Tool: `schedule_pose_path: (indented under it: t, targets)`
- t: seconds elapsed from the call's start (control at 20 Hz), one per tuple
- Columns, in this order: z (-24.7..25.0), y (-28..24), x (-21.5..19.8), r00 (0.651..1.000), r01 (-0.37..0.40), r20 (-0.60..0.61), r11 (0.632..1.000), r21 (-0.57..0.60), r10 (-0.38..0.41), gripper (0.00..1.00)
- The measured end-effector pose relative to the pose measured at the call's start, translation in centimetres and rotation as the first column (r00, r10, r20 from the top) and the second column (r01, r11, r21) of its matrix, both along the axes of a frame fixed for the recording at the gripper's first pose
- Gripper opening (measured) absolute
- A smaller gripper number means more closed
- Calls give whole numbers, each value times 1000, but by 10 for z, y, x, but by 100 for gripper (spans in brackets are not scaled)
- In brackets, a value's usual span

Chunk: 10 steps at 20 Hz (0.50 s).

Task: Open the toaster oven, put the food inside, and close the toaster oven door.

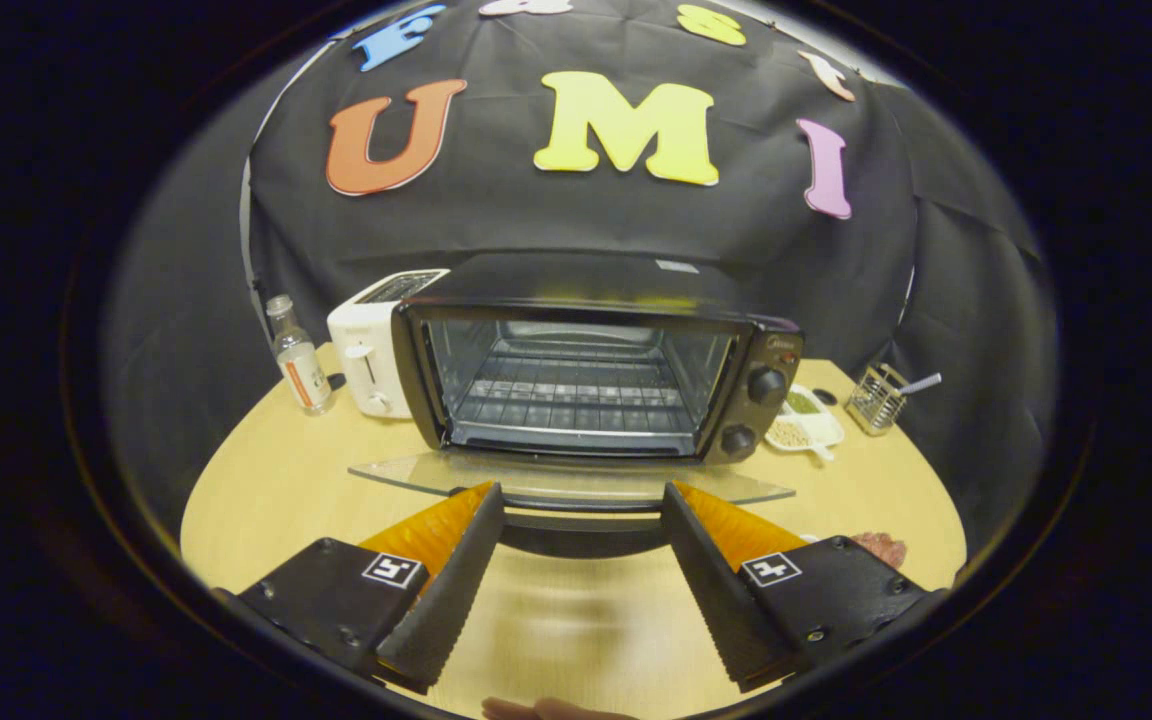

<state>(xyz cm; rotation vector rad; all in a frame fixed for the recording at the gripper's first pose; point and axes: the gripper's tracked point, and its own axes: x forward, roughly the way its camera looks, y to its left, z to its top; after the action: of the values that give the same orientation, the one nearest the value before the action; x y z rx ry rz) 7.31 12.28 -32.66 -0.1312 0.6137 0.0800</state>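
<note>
**Toaster oven door's down, gripper empty**

Round wooden table (266, 490) first. The toaster oven (596, 350) sits at the far middle of it, glass door (576, 478) folded flat toward the near side, wire rack (571, 395) bare inside. The gripper (582, 512) is spread wide, pinching nothing, its tips right at the door's near edge with the dark handle (581, 535) between them. White toaster (371, 350) stands just left of the oven, small clear bottle (299, 357) further left. To the oven's right: a white dish (806, 425), then a mesh holder (876, 398) with a utensil. The food (881, 547), reddish, peeks out beyond the right finger, near right.
</note>
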Motion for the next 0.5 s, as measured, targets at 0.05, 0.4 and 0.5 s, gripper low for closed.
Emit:
schedule_pose_path:
  t: [0.05, 0.4, 0.5]
  targets:
    - [-6, -1, -5, 1000, 4, -15, 1000, 8, -4, 100]
    - [-64, -7, -35, 985, -3, -172, 999, -34, -3, 100]
    - [-84, -9, -38, 973, 10, -229, 1000, -26, -16, 100]
